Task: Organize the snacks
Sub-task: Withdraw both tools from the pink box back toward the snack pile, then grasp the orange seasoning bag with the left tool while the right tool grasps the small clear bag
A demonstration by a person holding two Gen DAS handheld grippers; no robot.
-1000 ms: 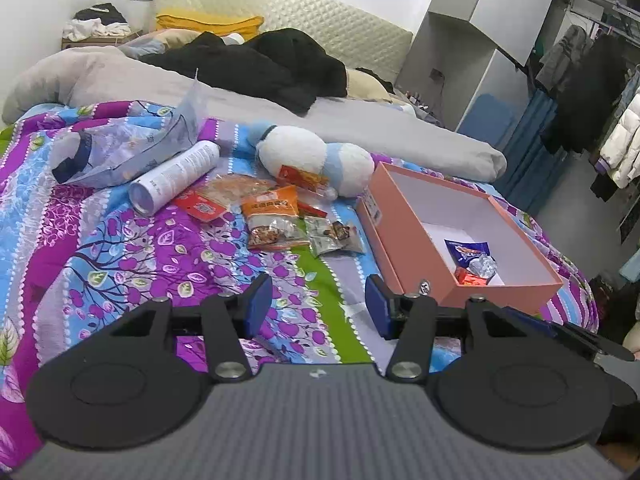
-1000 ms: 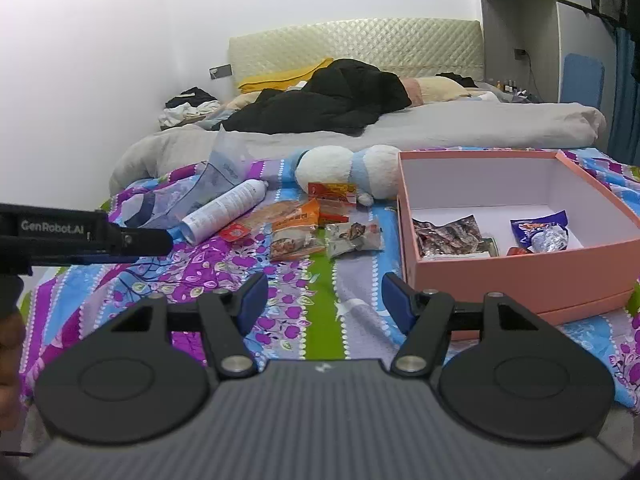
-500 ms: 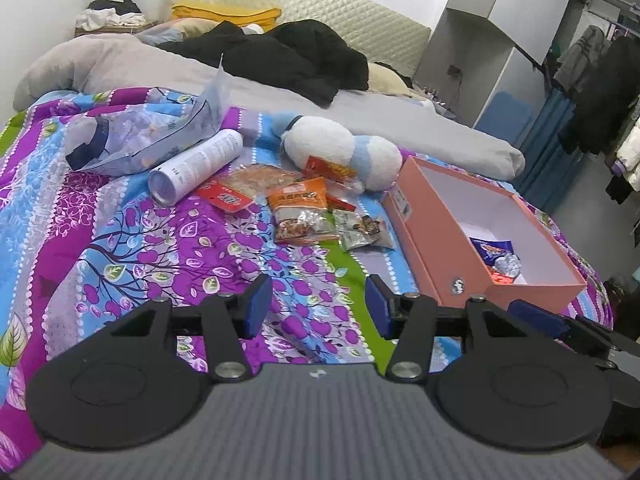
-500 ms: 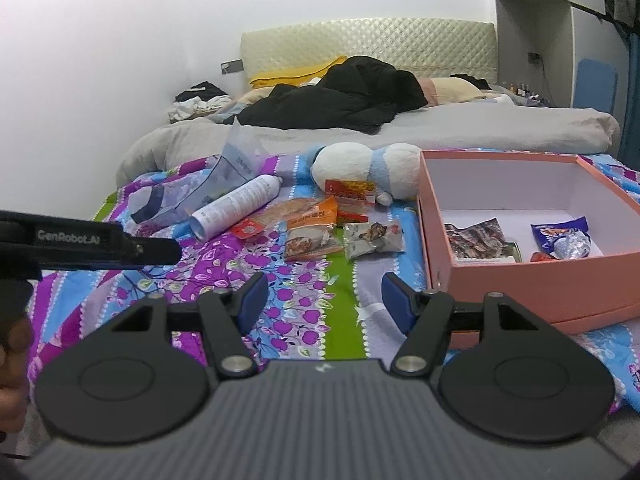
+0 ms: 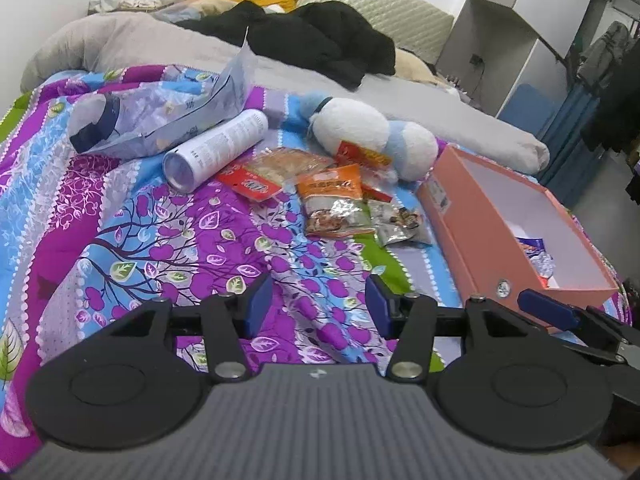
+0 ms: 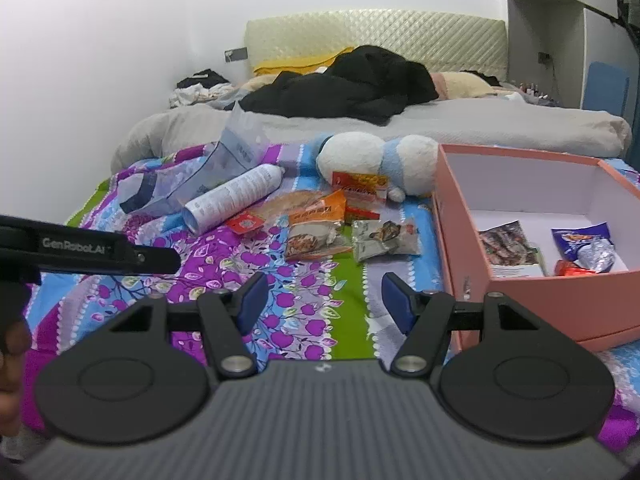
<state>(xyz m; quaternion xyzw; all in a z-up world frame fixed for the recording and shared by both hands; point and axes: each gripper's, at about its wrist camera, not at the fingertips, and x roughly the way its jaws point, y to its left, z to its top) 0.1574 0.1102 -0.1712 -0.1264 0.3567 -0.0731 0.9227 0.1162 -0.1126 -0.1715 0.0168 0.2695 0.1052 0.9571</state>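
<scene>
Crinkly foil packets (image 5: pixel 338 206) overlap beside pink box (image 5: pixel 472 236); left gripper (image 5: pixel 318 306), right gripper (image 6: pixel 324 300) half-open, empty. Risk: pinching two together.

The bedspread (image 6: pixel 200 276) is purple, blue and green in stripes, with a pattern of purple trees and pale leaves. The box (image 6: pixel 532 292) is salmon pink outside and white inside. One snack packet (image 6: pixel 316 220) is orange, another (image 6: pixel 386 238) is grey-green. In the box lies a blue wrapper (image 6: pixel 582 236). The plush toy (image 6: pixel 376 160) is white and light blue (a red-yellow packet (image 6: pixel 360 184) leans on it). The spray can (image 6: pixel 234 198) is white.
</scene>
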